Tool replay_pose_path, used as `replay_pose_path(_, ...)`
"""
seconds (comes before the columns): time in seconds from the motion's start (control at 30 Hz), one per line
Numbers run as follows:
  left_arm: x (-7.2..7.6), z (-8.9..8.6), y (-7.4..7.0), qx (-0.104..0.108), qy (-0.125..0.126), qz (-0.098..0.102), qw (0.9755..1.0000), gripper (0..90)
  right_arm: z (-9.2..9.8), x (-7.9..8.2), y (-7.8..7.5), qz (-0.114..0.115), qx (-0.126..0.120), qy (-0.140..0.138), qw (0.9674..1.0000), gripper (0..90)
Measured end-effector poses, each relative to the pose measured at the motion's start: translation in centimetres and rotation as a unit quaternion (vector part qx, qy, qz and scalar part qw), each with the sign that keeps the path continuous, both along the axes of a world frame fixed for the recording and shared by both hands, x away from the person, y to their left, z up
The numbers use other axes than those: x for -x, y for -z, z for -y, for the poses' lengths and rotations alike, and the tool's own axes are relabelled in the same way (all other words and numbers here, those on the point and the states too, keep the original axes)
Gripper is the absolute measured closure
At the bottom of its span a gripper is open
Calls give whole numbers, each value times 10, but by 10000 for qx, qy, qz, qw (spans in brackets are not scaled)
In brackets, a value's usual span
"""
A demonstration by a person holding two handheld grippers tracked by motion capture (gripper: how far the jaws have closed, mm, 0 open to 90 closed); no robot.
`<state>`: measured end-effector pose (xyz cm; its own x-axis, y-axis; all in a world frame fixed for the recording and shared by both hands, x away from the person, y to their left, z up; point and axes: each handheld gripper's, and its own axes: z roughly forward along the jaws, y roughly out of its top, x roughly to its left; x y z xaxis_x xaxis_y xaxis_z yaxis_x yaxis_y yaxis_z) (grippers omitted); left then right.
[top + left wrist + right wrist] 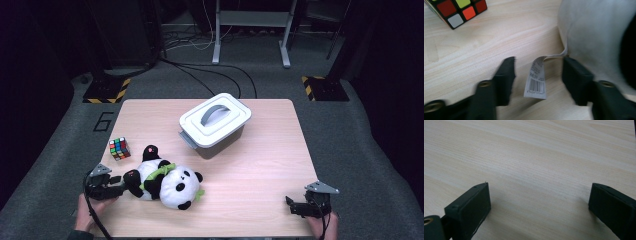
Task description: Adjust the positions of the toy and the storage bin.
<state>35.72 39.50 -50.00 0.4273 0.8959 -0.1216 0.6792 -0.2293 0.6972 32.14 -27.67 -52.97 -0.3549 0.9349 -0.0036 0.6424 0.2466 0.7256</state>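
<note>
Wooden tabletop point(260, 165): panda toy point(162, 182) near left front corner, its tag point(537, 78) between open left tongs point(537, 72), untouched; right tongs point(537, 202) open over bare wood, front right corner.

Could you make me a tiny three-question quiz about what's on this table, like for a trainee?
1. True or false: the lid of the white box is on.
2. What hangs between the jaws of the left gripper? A) a cable B) the paper tag of the panda toy C) a cube
3. Which toy lies left of the box, beyond the panda?

Key:
1. True; the grey handle lies flat on top.
2. B; the jaws stand apart, not pinching it.
3. The puzzle cube.
</note>
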Motion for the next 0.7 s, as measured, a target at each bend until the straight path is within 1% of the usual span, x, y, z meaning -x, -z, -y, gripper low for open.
replay_pose_path(0.03,0,0,0,0,0,0,10000,301,0,0,0,0,0,0,10000,32)
replay_pose_path(0.07,2,1,-5,-32,-61,1,10000,301,0,0,0,0,0,0,10000,32)
replay_pose_path(0.1,3,1,-9,9,-101,60,9999,192,0,0,0,0,0,0,10000,32)
replay_pose_path(0.13,6,1,-18,39,-84,116,9999,168,0,0,0,0,1,0,10000,32)
replay_pose_path(0.17,6,1,-18,39,-84,116,9999,159,0,0,0,0,1,0,10000,32)
replay_pose_path(0.2,8,2,-24,-71,-116,175,9998,156,0,0,0,0,0,1,10000,32)
replay_pose_path(0.3,13,1,-39,-116,-155,350,9992,146,0,0,0,-2,-1,1,10000,32)
replay_pose_path(0.37,14,-1,-49,-106,-159,403,9990,119,0,0,0,0,1,-1,10000,32)
replay_pose_path(0.4,15,-1,-53,-107,-200,472,9986,98,0,0,0,0,0,0,10000,32)
replay_pose_path(0.43,15,-2,-57,-116,-199,520,9984,98,0,0,0,0,0,0,10000,32)
replay_pose_path(0.47,16,-2,-62,-83,-200,603,9979,92,0,0,0,-1,0,1,10000,32)
replay_pose_path(0.5,17,-2,-67,-80,-192,634,9978,79,0,0,0,-1,-1,1,10000,32)
replay_pose_path(0.53,18,0,-75,-27,-198,766,9969,64,0,0,0,-1,-1,1,10000,32)
replay_pose_path(0.57,18,2,-81,-67,-196,781,9967,56,0,0,0,-1,0,-1,10000,32)
replay_pose_path(0.6,18,2,-81,-67,-196,781,9967,43,0,0,0,-1,0,-1,10000,32)
replay_pose_path(0.63,19,6,-87,-42,-190,914,9956,43,0,0,0,0,0,0,10000,32)
replay_pose_path(0.67,19,11,-95,-53,-119,956,9953,20,0,0,0,-1,0,-1,10000,32)
replay_pose_path(0.7,19,11,-95,-53,-119,956,9953,20,0,0,0,-1,0,-1,10000,32)
